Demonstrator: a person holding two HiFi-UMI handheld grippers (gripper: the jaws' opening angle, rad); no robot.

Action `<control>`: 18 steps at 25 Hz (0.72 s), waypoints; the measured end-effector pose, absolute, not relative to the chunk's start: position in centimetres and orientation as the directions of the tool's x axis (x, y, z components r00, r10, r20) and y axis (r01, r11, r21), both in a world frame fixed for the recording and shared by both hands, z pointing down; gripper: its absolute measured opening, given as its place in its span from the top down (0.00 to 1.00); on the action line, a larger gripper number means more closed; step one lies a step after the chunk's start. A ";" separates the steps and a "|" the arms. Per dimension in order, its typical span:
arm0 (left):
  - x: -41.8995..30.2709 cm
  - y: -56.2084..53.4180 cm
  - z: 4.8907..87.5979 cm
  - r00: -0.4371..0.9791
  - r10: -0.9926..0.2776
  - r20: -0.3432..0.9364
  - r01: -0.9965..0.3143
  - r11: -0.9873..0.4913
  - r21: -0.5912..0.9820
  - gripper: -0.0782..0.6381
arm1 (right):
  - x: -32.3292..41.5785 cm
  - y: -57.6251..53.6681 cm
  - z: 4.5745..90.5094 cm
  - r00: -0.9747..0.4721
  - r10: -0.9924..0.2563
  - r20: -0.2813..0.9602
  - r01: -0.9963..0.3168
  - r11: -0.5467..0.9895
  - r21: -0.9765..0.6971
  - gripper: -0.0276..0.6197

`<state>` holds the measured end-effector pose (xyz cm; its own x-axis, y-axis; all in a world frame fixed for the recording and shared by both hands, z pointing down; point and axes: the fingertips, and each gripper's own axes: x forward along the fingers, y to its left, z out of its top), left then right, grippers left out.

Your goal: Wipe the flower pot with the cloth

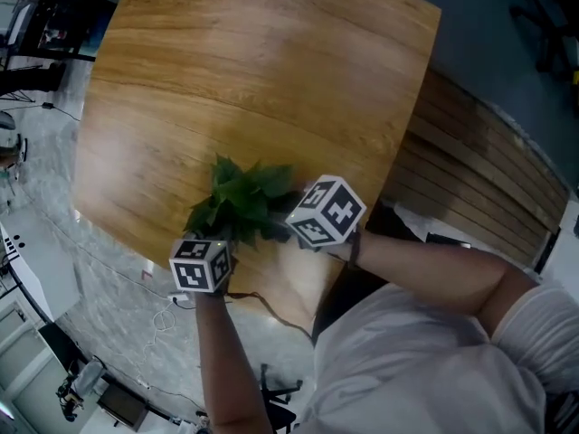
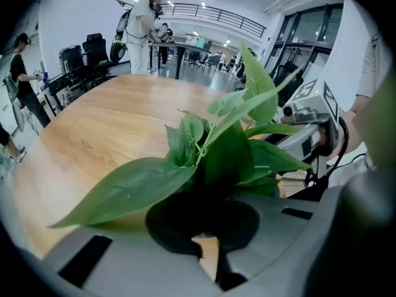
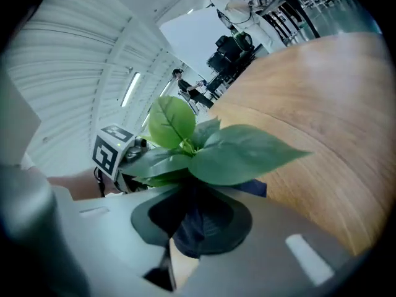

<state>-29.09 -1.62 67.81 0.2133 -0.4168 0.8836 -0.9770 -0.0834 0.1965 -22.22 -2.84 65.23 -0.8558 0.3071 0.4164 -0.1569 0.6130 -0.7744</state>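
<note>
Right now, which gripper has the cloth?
The right gripper: a dark blue cloth is pinched between its jaws. The left gripper shows only green leaves beyond its jaws, no cloth.

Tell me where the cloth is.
In the right gripper view, the dark blue cloth is pinched in the right hand-held gripper, just below the plant's leaves, above the wooden table.

No readable text, labels, brands or numbers appear anywhere; the marker cubes [image 1: 326, 211] carry only square patterns.
</note>
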 end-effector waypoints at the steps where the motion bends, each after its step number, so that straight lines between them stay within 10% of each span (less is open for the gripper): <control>1: -29.2 -1.6 67.7 0.208 -0.420 0.883 -0.978 -0.072 0.196 0.88 | -22.3 -2.6 65.4 -0.852 0.303 0.426 -0.163 0.621 -0.767 0.89; 18: -29.4 -1.5 68.1 0.163 -0.429 0.889 -0.984 -0.004 0.179 0.88 | -22.9 -2.2 65.2 -0.847 0.264 0.461 -0.185 0.667 -0.721 0.89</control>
